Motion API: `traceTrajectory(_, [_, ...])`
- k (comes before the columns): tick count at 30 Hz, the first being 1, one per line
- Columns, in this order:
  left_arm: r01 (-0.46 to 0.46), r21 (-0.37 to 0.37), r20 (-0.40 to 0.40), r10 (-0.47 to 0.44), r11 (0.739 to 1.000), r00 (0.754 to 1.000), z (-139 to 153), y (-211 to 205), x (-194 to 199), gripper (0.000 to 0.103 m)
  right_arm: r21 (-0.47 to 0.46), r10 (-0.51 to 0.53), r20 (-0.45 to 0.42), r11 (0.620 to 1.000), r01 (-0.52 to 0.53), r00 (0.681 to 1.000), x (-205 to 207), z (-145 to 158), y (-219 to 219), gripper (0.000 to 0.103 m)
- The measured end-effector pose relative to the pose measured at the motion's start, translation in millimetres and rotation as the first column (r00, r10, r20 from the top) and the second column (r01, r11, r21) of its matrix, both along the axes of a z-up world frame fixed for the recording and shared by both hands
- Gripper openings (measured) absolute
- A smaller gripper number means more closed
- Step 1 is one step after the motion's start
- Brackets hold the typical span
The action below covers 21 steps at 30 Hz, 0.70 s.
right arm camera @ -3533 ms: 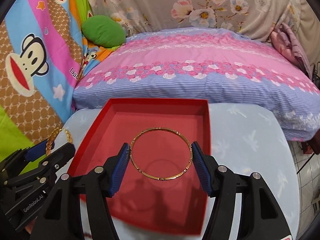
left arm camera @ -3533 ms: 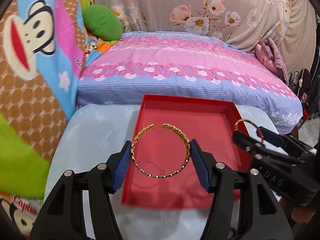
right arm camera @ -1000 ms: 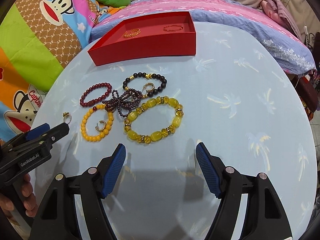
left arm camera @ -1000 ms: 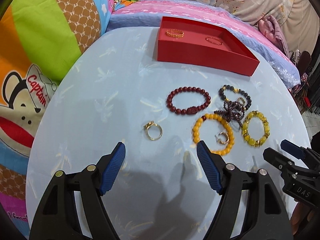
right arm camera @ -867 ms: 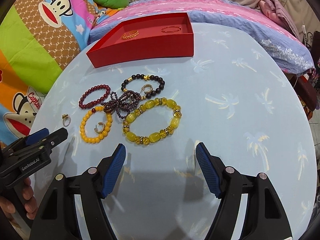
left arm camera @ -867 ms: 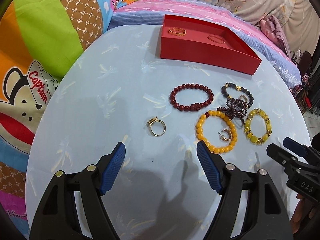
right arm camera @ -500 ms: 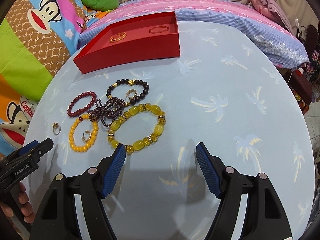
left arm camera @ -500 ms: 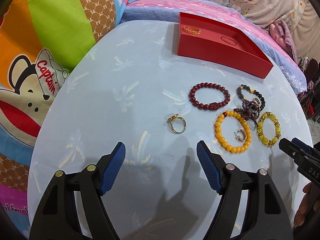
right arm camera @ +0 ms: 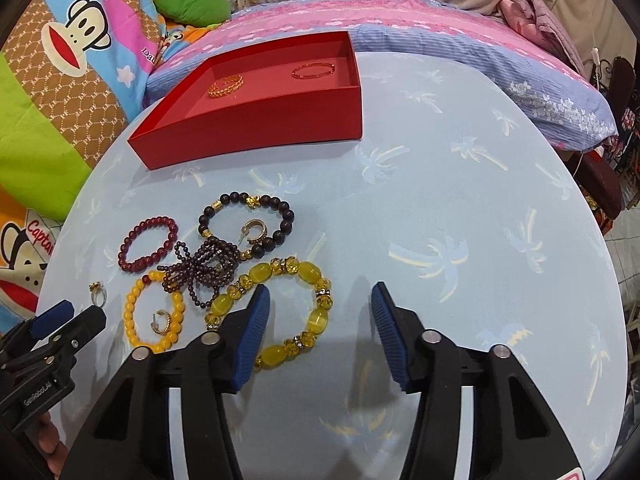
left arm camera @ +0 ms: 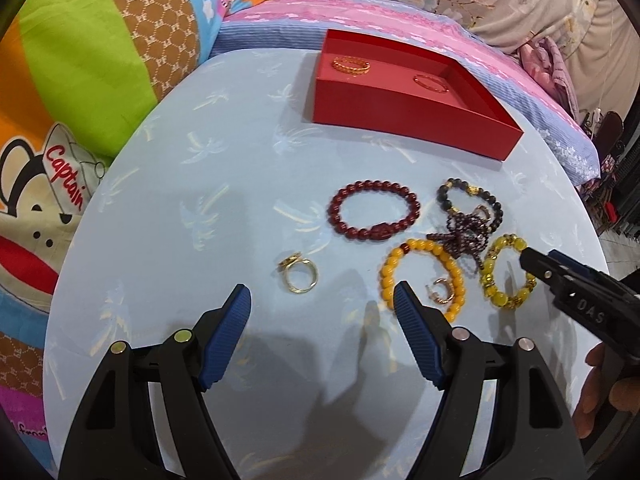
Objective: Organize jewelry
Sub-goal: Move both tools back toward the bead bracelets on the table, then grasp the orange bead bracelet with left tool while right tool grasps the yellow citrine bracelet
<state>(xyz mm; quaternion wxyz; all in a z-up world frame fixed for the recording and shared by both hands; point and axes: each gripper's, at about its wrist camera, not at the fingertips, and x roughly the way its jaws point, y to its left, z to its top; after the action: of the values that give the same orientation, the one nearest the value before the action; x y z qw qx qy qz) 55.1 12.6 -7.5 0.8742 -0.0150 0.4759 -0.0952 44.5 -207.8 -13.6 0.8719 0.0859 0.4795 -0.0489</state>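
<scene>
A red tray point(left arm camera: 400, 116) at the table's far side holds a gold chain bangle point(left arm camera: 351, 65) and a thin gold bangle point(left arm camera: 429, 82). On the table lie a gold ring point(left arm camera: 299, 276), a dark red bead bracelet point(left arm camera: 374, 211), an orange bead bracelet point(left arm camera: 420, 278) around a hoop earring point(left arm camera: 440, 290), a black bead bracelet point(right arm camera: 246, 220), a tangled purple bead strand point(right arm camera: 204, 266) and a yellow bead bracelet point(right arm camera: 280, 312). My left gripper point(left arm camera: 322, 320) is open and empty, just short of the ring. My right gripper point(right arm camera: 318, 320) is open and empty over the yellow bracelet.
The round table has a pale blue palm-print cloth point(right arm camera: 460, 220). Colourful cartoon cushions point(left arm camera: 80, 80) stand at the left, and a pink and blue striped pillow point(right arm camera: 400, 12) lies behind the tray. A second hoop earring point(right arm camera: 254, 230) lies inside the black bracelet.
Both bangles now lie in the red tray and both grippers have let go and pulled back. In the last second both grippers have moved forward and lower toward the loose jewelry.
</scene>
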Motion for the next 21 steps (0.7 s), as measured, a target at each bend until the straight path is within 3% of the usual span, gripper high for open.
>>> traceTrajectory(8, [0.05,0.017,-0.006,-0.05,0.999,0.999,-7.6,-25.2,9.5,0.066,-0.06,0.015,0.003,0.998,-0.014,1.0,-2.4,-7.0,5.2,0.031])
traceTrajectory(15, [0.103,0.037,-0.005,-0.103,0.994,0.995,-14.2,-38.8,7.1,0.048,-0.046,0.015,0.002,0.999,-0.015,1.0,-6.9,-6.9,-2.2,0.01])
traceTrajectory(20, [0.111,0.038,0.004,-0.111,0.993,0.994,-14.4,-42.5,6.2,0.037,-0.039,0.021,0.002,0.999,-0.021,1.0,-9.3,-6.8,-0.9,0.01])
traceTrajectory(21, [0.112,0.034,0.003,-0.112,0.993,0.994,-14.3,-42.4,6.2,0.03,-0.036,0.022,0.002,0.999,-0.022,1.0,-9.9,-6.7,-0.9,0.01])
